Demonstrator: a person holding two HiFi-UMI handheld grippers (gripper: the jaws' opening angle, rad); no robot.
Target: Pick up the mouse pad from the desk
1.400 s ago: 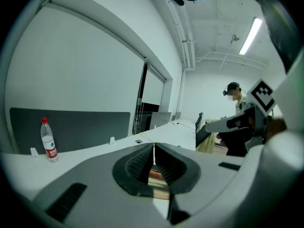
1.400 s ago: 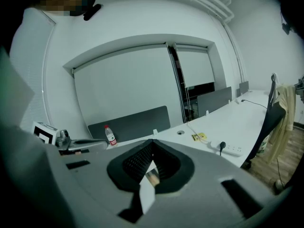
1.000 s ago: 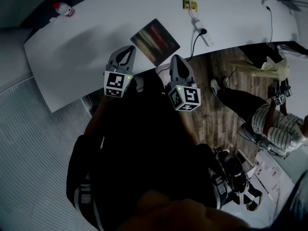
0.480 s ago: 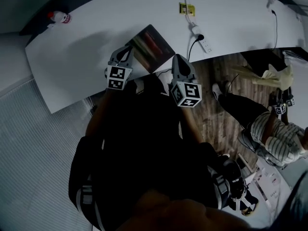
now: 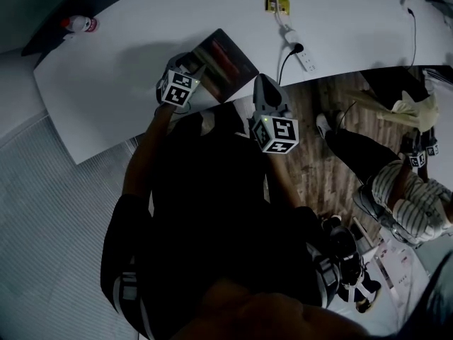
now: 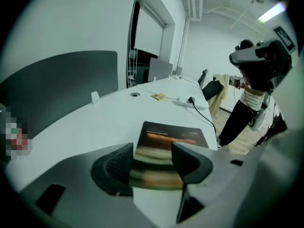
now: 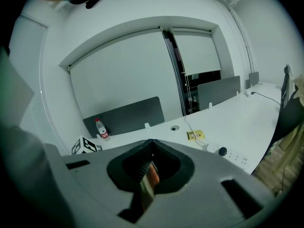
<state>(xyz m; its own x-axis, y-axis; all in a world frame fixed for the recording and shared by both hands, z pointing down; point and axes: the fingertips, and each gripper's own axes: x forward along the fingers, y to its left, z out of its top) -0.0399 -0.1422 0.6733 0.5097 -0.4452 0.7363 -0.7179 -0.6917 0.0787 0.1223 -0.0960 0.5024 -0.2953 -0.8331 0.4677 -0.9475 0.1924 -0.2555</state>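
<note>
The mouse pad (image 5: 225, 61), dark with orange and red streaks, lies flat on the white desk (image 5: 120, 69). My left gripper (image 5: 191, 66) has come down at the pad's near left edge. In the left gripper view its jaws (image 6: 153, 148) are opening, with the pad's (image 6: 171, 134) near end in the gap between them and the pads not pressing on it. My right gripper (image 5: 261, 83) hovers at the desk's front edge, just off the pad's right corner. Its tips (image 7: 151, 144) meet, so it is shut and empty. A sliver of the pad's colours (image 7: 150, 179) shows through the slit below them.
A water bottle (image 5: 79, 24) stands at the desk's far left. A yellow tag (image 5: 277, 6) and a power strip (image 5: 301, 52) with a black cable lie beyond the pad. A seated person (image 5: 403, 190) is on the wooden floor side at the right.
My left gripper has dropped forward onto the pad's near edge, and its jaws have gone from closed to apart. The right gripper has edged a little toward the desk.
</note>
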